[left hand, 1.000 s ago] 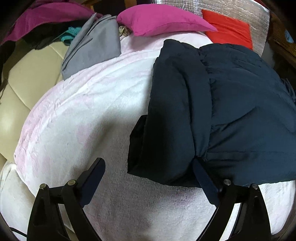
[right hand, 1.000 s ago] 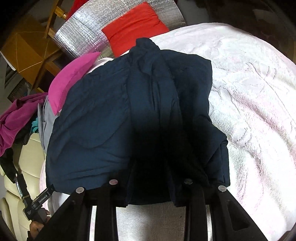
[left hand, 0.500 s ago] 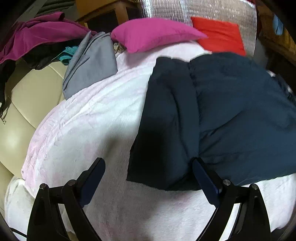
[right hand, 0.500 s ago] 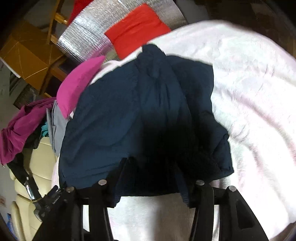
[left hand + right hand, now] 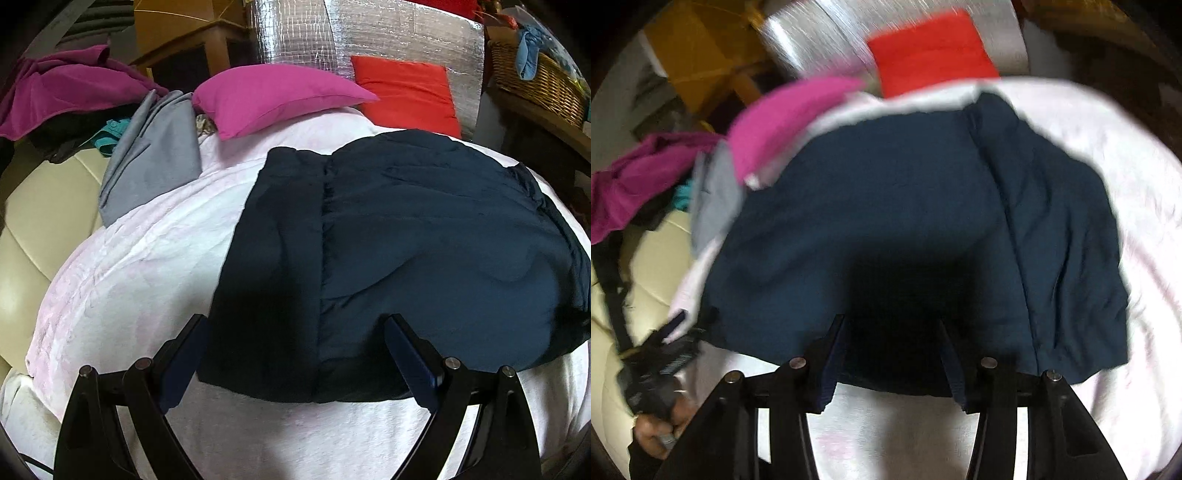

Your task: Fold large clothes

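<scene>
The navy garment [image 5: 424, 258] was seen lying flat on the white-and-pink blanket [image 5: 147, 266], already doubled over: a darker folded panel ran along its nine o'clock side with a straight seam beside it, so the bulk had evidently been narrowed into a rectangle. In the right wrist view the same garment [image 5: 886, 221] filled the middle of the blurred picture, its near hem drawn up toward six o'clock, where it could most easily be taken for a further fold.

The left gripper [image 5: 295, 354] was held over that near hem with its fingers [image 5: 184, 354] spread wide and nothing pinched between them; the cloth was only framed, not gripped. The right gripper [image 5: 892, 354] was held at the hem too, its fingers [image 5: 827, 354] at a middling gap and closing slightly, with dark cloth seen behind the gap but not pressed by the pads. It was judged that the hem had been released so the fold could settle.

Farther out, a magenta pillow [image 5: 273, 96] was set at twelve o'clock, a red cushion [image 5: 406, 92] against silver foil at one o'clock, and a grey cloth [image 5: 155, 162] at ten o'clock, all kept off the working area. A heap of purple clothing [image 5: 66, 88] waited at eleven o'clock over a cream sofa [image 5: 37, 221].
</scene>
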Demonstrator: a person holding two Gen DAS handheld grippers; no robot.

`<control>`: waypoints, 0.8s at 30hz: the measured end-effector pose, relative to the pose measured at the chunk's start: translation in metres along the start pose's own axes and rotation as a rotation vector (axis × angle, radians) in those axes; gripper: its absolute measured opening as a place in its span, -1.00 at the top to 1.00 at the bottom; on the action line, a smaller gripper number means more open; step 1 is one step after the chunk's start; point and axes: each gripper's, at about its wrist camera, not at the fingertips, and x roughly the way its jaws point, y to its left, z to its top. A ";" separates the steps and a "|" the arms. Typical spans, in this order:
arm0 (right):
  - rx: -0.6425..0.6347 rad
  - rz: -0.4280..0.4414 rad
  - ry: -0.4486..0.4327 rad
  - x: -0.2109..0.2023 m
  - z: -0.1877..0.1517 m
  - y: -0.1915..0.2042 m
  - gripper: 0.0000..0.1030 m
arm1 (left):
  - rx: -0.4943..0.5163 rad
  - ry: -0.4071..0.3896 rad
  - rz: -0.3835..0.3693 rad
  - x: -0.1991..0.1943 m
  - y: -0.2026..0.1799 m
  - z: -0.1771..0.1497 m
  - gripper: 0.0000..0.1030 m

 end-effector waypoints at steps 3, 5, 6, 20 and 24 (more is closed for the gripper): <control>0.005 0.001 -0.011 0.006 0.000 -0.001 -0.12 | 0.001 0.002 -0.008 0.002 -0.004 0.002 -0.85; -0.010 -0.008 -0.018 0.008 -0.003 0.007 -0.23 | 0.005 0.009 -0.010 0.005 -0.007 0.003 -0.85; -0.016 -0.014 -0.023 0.009 -0.004 0.009 -0.25 | 0.005 0.016 -0.010 0.007 -0.008 0.004 -0.85; -0.026 0.109 -0.019 -0.013 0.029 0.002 -0.24 | -0.076 0.133 -0.044 0.031 0.002 0.033 -1.00; -0.054 0.095 -0.102 -0.028 0.080 -0.003 -0.24 | -0.134 0.067 -0.020 0.029 0.013 0.071 -1.00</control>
